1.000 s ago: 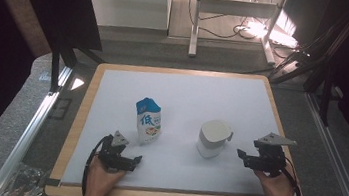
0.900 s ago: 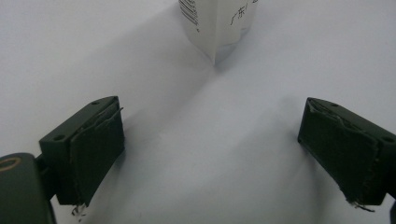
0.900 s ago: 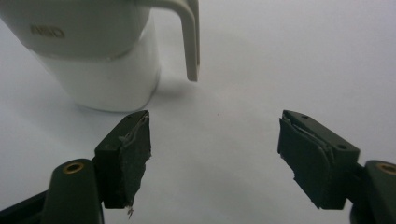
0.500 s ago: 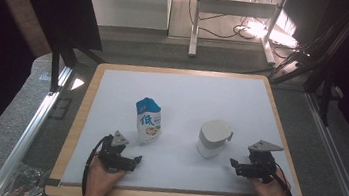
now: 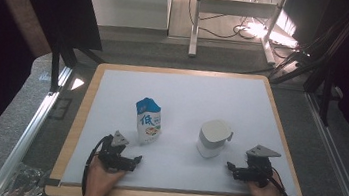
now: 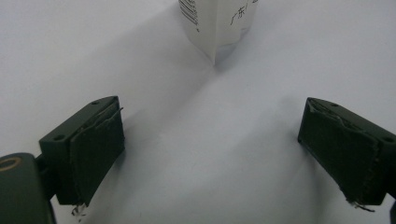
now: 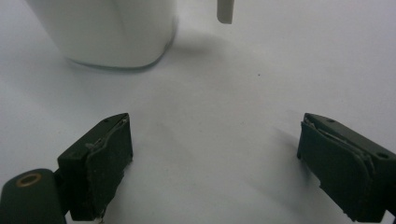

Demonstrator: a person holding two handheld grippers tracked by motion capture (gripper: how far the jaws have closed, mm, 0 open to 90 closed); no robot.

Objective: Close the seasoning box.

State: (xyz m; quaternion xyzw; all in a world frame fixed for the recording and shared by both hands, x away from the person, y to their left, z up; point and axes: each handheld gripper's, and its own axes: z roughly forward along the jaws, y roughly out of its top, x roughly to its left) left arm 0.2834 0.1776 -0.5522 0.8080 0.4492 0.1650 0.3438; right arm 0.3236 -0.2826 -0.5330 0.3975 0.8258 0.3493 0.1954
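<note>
White table (image 5: pixel 184 86), wood-edged. White lidded cup (image 5: pixel 213 138) right of centre; blue-white carton (image 5: pixel 148 120) upright left of centre, both well apart. Right gripper (image 5: pixel 230 169): jaws just opening, now wide, nothing between, near the cup's base. Left gripper (image 5: pixel 136 161): jaws apart, empty, before the carton. Risk: a low, off-centre approach nudges or tips either.

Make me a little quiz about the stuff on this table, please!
1. What stands in front of the left gripper?
2. True or false: the right gripper is holding the white jug.
3. How many things stand on the white board: one, two or four?

Key
1. The blue and white carton.
2. False: its jaws are open on nothing, with the jug standing apart.
3. Two.
</note>
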